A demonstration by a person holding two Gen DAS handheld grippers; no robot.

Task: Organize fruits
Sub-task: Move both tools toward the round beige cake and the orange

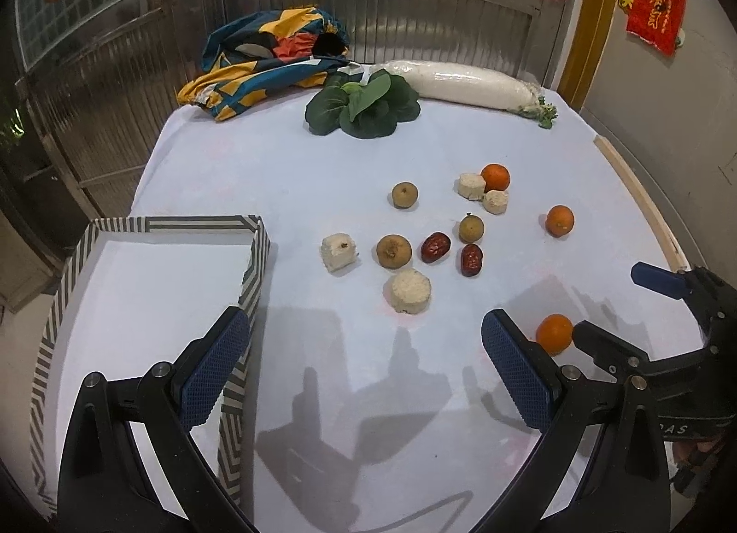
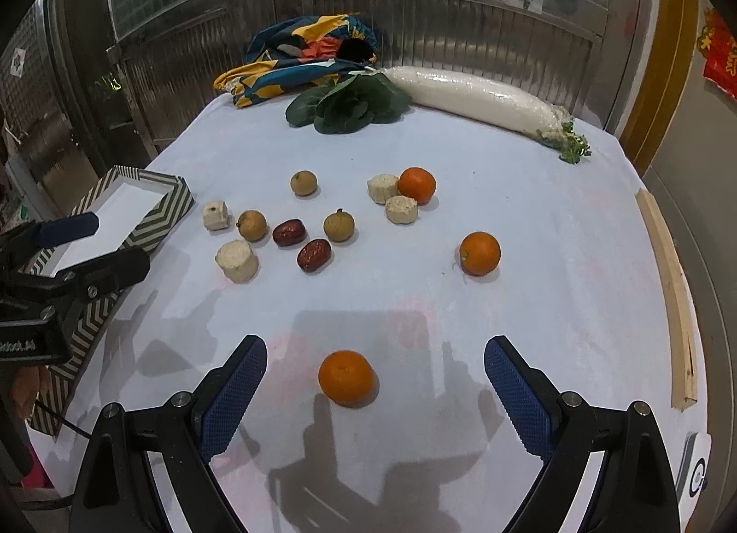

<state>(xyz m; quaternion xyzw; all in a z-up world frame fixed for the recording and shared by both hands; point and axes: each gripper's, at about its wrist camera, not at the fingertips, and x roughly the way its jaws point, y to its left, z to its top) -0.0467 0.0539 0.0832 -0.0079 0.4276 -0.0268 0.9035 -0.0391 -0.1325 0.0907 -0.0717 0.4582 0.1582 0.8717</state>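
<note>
While both tools gape apart, the right tool [image 2: 375,388] flanks a lone orange [image 2: 345,377]; bare desk [image 2: 552,302] surrounds it, the box [image 1: 251,275] beside the left tool [image 1: 366,367].

Both the left gripper [image 1: 364,367] and the right gripper [image 2: 375,388] had black plastic arms with round silver screws and blue finger pads [image 2: 235,399] with a fine diamond texture.

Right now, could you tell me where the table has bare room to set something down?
Bare cloth lies between the leafy greens and the longans, and between the nearest tangerine and the dates. The striped box holds nothing. The middle cluster is crowded.
</note>
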